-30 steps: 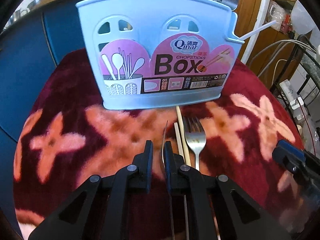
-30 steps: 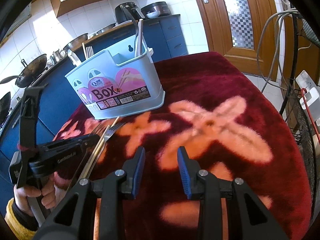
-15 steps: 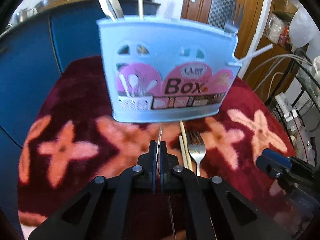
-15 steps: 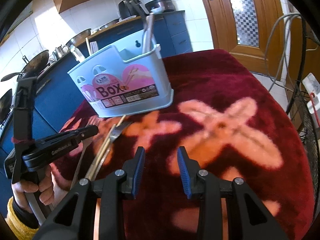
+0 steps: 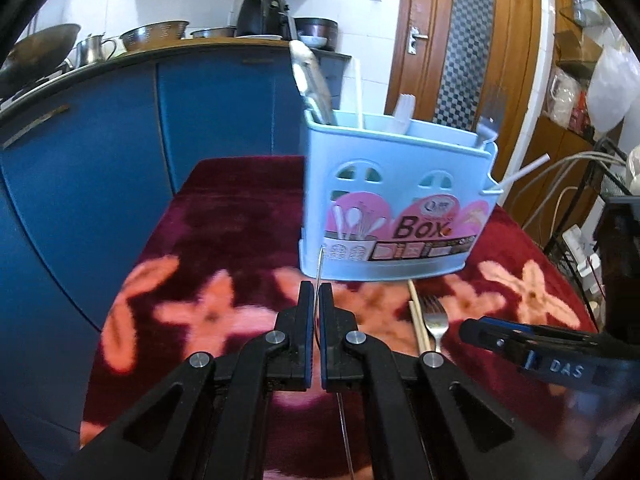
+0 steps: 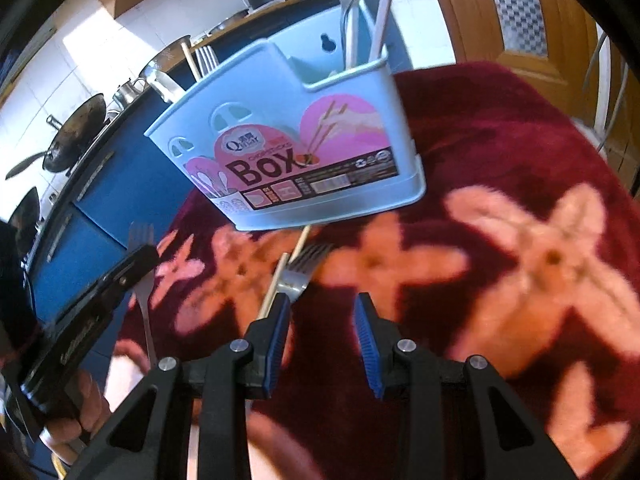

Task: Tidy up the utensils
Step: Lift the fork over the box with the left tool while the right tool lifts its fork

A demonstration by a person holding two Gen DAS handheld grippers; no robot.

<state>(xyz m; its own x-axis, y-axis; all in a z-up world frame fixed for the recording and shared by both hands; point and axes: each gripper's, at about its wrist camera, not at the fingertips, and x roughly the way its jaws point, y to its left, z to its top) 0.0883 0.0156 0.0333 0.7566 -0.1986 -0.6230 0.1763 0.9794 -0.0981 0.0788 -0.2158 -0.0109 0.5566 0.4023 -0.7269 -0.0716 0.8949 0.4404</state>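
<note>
Two grippers, entered fingers first.

Left gripper [image 5: 316, 300]: jaws closed to a hairline gap on a thin steel fork [image 6: 141, 248], pinched edge-on along the handle, tines forward and raised off the cloth. In the right wrist view the tines stand clear of the fingertips, out to the left of the holder.

Right gripper [image 6: 322, 312]: jaws well apart, holding nothing, hovering just above a second fork [image 6: 302, 270] and a pair of wooden chopsticks [image 6: 286, 268]. Both lie flat on the cloth, side by side, their far ends close to the holder's base.

Utensil holder [image 5: 396, 208]: pale blue plastic, labelled "Box", upright on the red flowered cloth [image 5: 224, 216]. Already holds several utensils, among them metal handles and white plastic pieces.

Step in hand, as judged: carrying the held fork to the holder; insertion not yet done.

Next move, as judged: raise the fork above the holder's rim, tip it upright over an open compartment, then release. Fork and chopsticks on the cloth remain to be collected.
</note>
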